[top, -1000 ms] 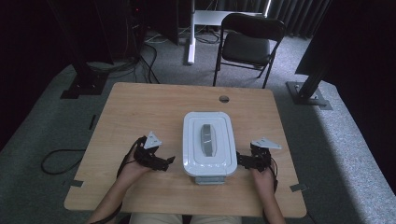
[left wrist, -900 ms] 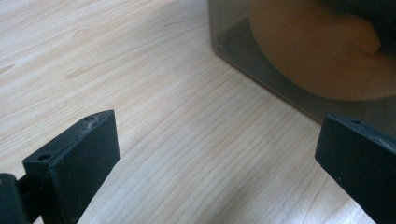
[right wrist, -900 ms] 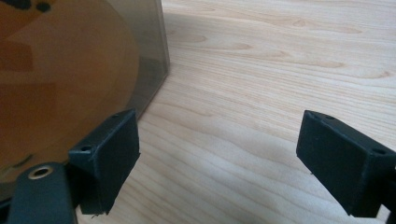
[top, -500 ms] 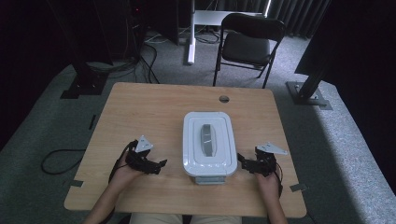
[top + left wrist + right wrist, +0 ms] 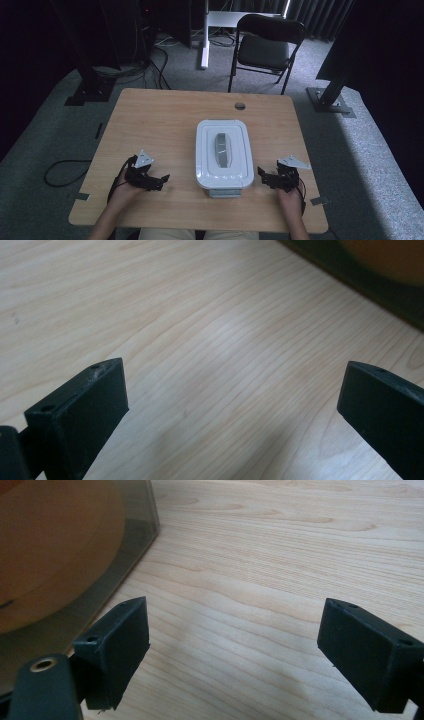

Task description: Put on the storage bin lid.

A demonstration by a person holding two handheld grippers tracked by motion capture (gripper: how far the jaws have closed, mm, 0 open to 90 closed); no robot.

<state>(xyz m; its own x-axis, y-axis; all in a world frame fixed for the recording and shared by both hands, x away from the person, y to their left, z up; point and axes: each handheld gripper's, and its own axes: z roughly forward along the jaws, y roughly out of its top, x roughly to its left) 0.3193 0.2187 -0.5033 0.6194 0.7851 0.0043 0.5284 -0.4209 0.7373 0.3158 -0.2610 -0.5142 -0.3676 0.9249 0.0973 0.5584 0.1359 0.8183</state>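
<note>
- Jaws of the left gripper [image 5: 162, 179] and the right gripper [image 5: 261, 175] stand wide apart, holding nothing
- The white lidded box [image 5: 223, 154] sits at frame centre on the wooden table [image 5: 160, 120], between both grippers, touching neither

A box [image 5: 223, 154] sits on the bench [image 5: 160, 120], near the middle and towards the person's edge. The left tongs [image 5: 161, 181] lie to the box's left, apart from it, jaws spread over bare bench. The right tongs [image 5: 263, 176] lie just right of the box, jaws spread; the right gripper view shows the box wall [image 5: 75, 575] to their left. Behind the box a hole [image 5: 240, 106] sits near the far edge. A chair [image 5: 265, 45] stands on the floor behind the bench.
</note>
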